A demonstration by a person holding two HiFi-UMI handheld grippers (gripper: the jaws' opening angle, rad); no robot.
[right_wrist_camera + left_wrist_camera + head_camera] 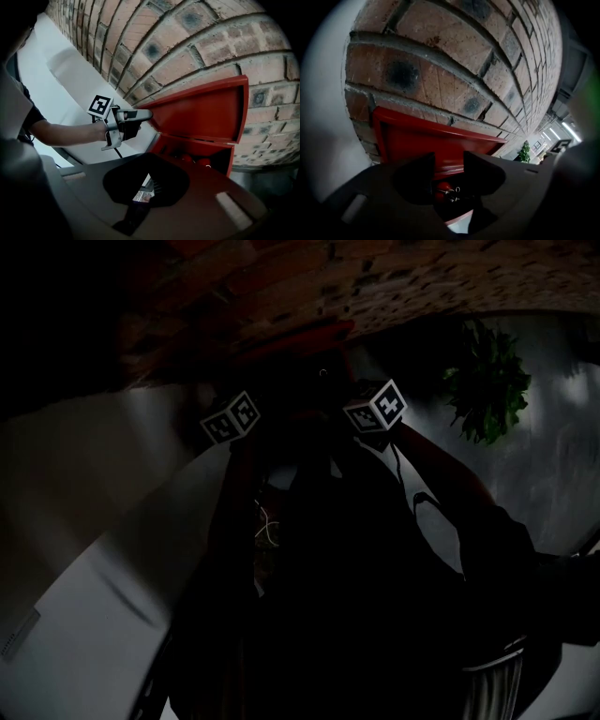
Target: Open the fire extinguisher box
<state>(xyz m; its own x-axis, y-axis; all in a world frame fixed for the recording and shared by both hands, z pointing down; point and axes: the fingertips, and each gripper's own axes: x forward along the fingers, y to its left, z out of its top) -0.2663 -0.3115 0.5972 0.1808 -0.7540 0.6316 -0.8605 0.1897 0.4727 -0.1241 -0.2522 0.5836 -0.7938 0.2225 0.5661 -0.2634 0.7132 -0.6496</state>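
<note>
Right gripper view: the right gripper (pixel 147 168) has its jaws pretty much together, with nothing in them. Past it is the red box (pixel 229 161), up against the brick wall (pixel 187 47). Its lid (pixel 201 110) is swung up, and red extinguishers (pixel 202 162) are peeking out inside. The left gripper (pixel 144 120) sits right at the lid's lower corner.

Left gripper view: its jaws are partway apart and aren't clamped on anything. The lid's bottom edge runs across the gap, with the extinguisher tops and their wire rings just below. There's a plant (pixel 525 151) way off down the wall.

Head view: super dark. Mostly it's just the two marker cubes (pixel 232 418) side by side under the lid, with arms below them.
</note>
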